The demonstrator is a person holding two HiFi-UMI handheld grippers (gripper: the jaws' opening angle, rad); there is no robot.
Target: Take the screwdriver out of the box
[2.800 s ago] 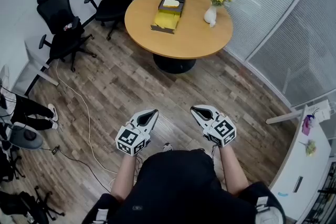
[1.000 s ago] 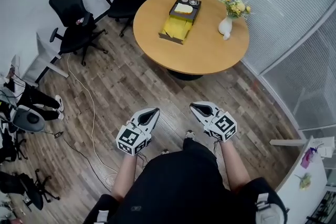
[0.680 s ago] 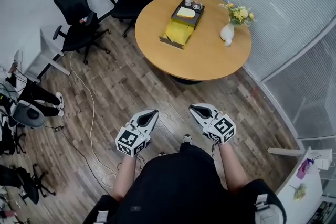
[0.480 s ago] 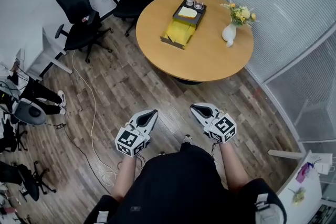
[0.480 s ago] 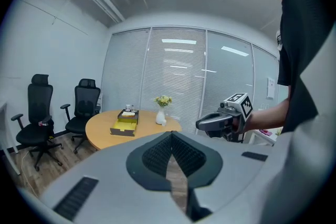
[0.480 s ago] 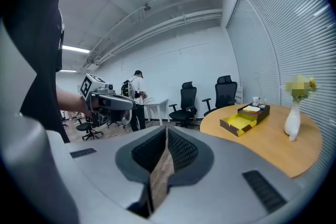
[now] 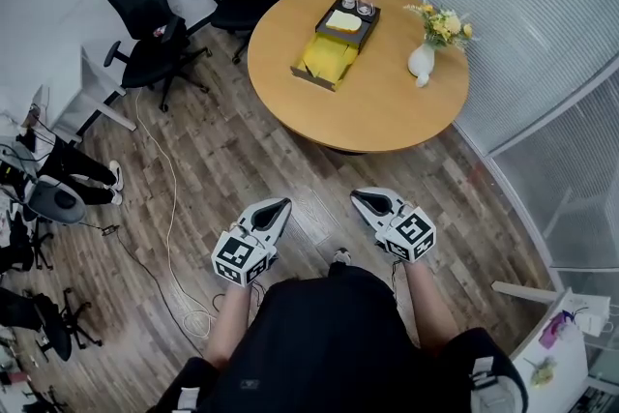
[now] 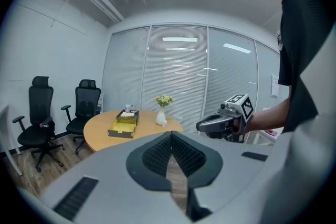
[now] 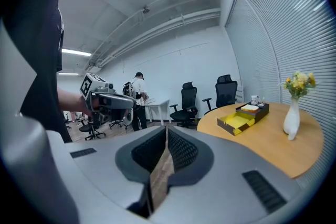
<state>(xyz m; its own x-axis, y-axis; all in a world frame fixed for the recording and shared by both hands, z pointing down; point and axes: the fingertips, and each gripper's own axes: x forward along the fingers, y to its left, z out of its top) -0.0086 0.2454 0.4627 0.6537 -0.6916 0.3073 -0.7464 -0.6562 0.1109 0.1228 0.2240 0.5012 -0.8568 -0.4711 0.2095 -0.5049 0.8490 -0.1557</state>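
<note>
An open yellow box (image 7: 326,61) with brown sides lies on the round wooden table (image 7: 377,111), far ahead of me; it also shows as the box (image 8: 121,129) and the box (image 9: 239,122) in the gripper views. No screwdriver can be made out in it from here. My left gripper (image 7: 282,205) and right gripper (image 7: 359,197) hang at waist height over the wooden floor, well short of the table. Both are shut with nothing between the jaws, as the left gripper (image 8: 170,134) and right gripper (image 9: 165,129) views confirm.
A dark tray (image 7: 349,17) with cups sits behind the box, and a white vase of flowers (image 7: 422,60) stands to its right. Two black office chairs (image 7: 147,19) stand left of the table. A cable (image 7: 170,208) runs over the floor. Glass walls with blinds (image 7: 542,14) close the right side.
The view has shifted as the person stepped a little toward the table. Both grippers stay shut and held in front of the body.
</note>
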